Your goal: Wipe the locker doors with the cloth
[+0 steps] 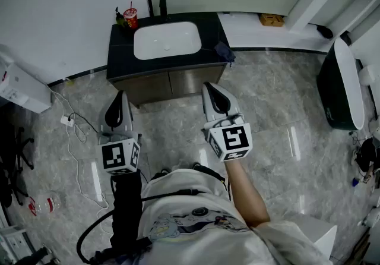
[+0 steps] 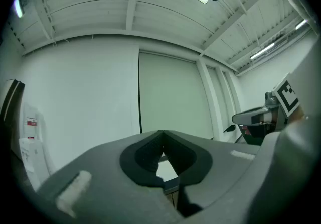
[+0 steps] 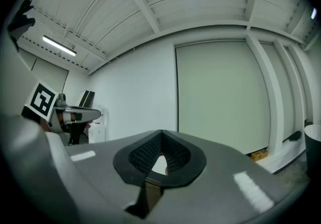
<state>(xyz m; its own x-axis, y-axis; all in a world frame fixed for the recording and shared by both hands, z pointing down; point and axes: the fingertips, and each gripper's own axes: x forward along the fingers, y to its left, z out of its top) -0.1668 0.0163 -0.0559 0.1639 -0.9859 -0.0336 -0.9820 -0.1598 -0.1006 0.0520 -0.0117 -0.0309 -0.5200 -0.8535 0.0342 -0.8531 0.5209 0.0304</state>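
Dark blue crumpled cloth (image 1: 224, 51) lies on the right front corner of the black vanity counter (image 1: 120, 51), beside the white oval basin (image 1: 167, 40). Below the counter are the brown cabinet doors (image 1: 172, 84). The right gripper (image 1: 209, 86) is held level with its tip in front of those doors, down and left of the cloth and not touching it. Its jaws are closed on nothing. The left gripper (image 1: 122, 94), farther left and well apart from the cloth, is likewise closed and empty.
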